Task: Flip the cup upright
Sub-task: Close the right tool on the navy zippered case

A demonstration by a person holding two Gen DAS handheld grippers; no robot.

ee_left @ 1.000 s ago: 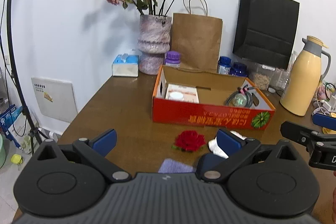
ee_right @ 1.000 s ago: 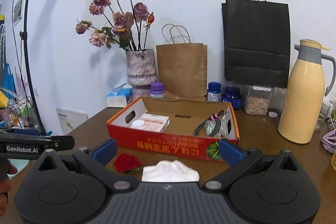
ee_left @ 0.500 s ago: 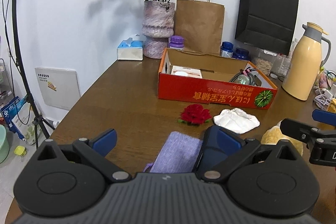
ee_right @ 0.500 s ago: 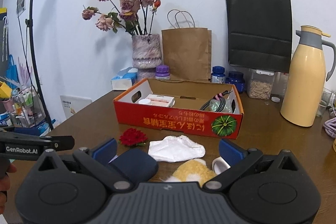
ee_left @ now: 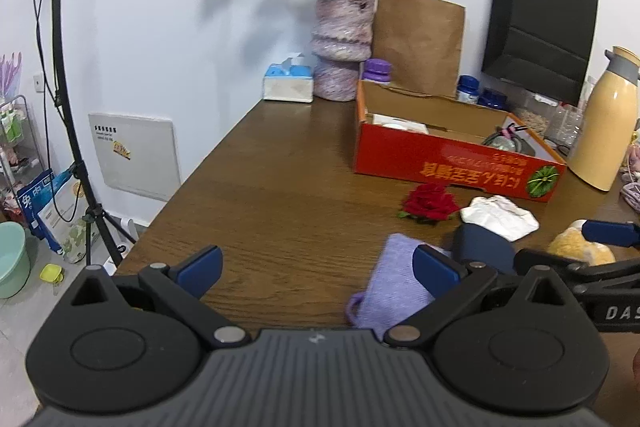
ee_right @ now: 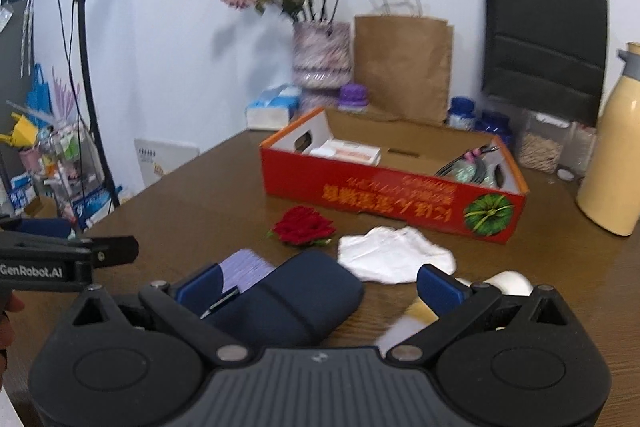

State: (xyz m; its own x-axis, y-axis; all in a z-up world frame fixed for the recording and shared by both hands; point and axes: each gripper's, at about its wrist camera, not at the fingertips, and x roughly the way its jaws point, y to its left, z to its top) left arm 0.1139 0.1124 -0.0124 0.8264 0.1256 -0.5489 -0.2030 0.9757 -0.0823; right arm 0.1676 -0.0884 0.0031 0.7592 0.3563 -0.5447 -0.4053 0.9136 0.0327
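A dark navy cup (ee_right: 288, 299) lies on its side on the brown table (ee_left: 280, 195), next to a folded purple cloth (ee_right: 244, 267). My right gripper (ee_right: 320, 285) is open and low over the table. The cup lies between its fingers, nearer the left one, and I cannot tell whether they touch. In the left wrist view the cup (ee_left: 484, 247) shows just past the right finger of my left gripper (ee_left: 318, 265). That gripper is open and empty over the purple cloth (ee_left: 396, 287). The cup's mouth is hidden.
A red rose (ee_right: 304, 227) and a crumpled white tissue (ee_right: 394, 255) lie just beyond the cup. A yellow plush toy (ee_left: 580, 247) sits to its right. Farther back stand a red cardboard box (ee_left: 452, 163), a cream thermos (ee_left: 604, 139), a vase (ee_left: 344, 47) and paper bags.
Both grippers have come down and back toward the near table edge. The navy cup, purple cloth and plush toy came into view, and the cup now lies between the right gripper's fingers.
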